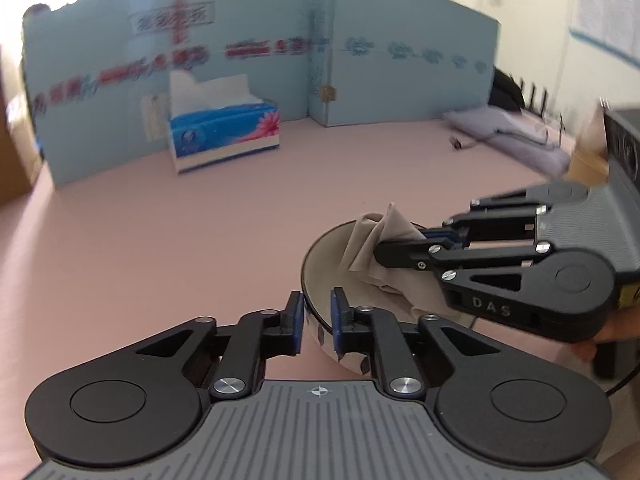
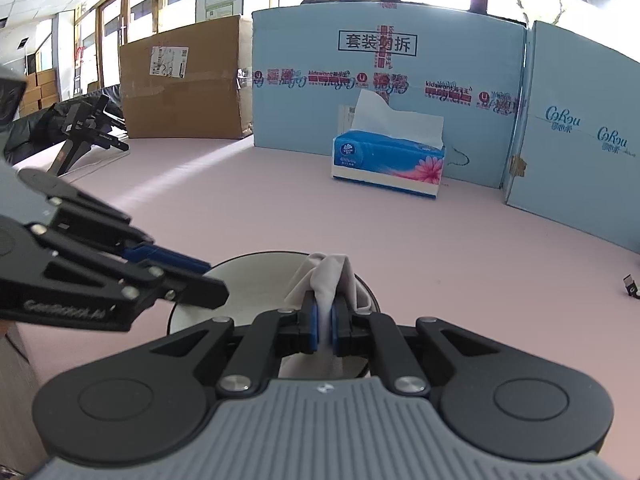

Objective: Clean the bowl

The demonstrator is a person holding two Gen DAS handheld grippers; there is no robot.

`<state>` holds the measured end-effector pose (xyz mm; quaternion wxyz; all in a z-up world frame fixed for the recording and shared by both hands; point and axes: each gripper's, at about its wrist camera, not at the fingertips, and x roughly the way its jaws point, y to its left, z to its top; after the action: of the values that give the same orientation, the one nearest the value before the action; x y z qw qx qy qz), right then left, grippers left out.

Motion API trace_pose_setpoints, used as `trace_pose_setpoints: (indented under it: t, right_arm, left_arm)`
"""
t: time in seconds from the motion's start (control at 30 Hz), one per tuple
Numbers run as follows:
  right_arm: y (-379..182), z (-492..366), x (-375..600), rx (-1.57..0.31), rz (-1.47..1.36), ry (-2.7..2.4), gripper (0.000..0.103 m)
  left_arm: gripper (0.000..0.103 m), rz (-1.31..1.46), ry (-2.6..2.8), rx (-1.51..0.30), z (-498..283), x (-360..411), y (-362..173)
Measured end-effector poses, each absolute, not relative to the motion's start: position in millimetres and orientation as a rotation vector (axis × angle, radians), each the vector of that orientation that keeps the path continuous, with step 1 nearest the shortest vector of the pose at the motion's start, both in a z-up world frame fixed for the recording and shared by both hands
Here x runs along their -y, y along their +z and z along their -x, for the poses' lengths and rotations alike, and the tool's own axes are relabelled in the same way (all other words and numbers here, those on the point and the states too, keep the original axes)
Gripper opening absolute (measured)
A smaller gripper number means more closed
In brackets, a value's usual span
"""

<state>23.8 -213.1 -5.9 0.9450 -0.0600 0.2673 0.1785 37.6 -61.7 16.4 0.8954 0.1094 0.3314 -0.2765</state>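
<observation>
A white bowl (image 1: 316,248) with a dark rim and a patterned outside rests on the pink table, low in both views (image 2: 248,276). My left gripper (image 1: 316,320) straddles its near rim, one blue pad outside and one inside, shut on the wall. In the right wrist view the left gripper (image 2: 216,280) comes in from the left onto that rim. A crumpled beige cloth (image 1: 368,240) hangs into the bowl. My right gripper (image 2: 324,320) is shut on the cloth (image 2: 328,276). In the left wrist view the right gripper (image 1: 400,242) enters from the right, over the bowl.
A blue tissue box (image 2: 388,160) stands at the back against light blue cardboard panels (image 2: 440,60). A brown carton (image 2: 184,80) and a spare gripper (image 2: 88,128) sit far left. A folded pale bundle (image 1: 512,132) and a small dark object (image 1: 456,144) lie far right.
</observation>
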Motion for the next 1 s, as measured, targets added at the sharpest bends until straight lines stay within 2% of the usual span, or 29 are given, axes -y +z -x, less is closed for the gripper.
trace_pose_setpoints:
  t: [0.1, 0.23, 1.0]
  right_arm:
    - [-6, -25, 215, -0.551, 0.123, 0.366, 0.008]
    - [-7, -26, 220, -0.558, 0.106, 0.359, 0.008]
    - [-15, -59, 201, -0.649, 0.114, 0.634, 0.010]
  left_arm:
    - [0.007, -0.257, -0.589, -0.686, -48, 66, 17]
    - [0.006, -0.253, -0.610, -0.689, -59, 67, 16]
    - [0.010, -0.212, -0.653, -0.686, -65, 61, 13]
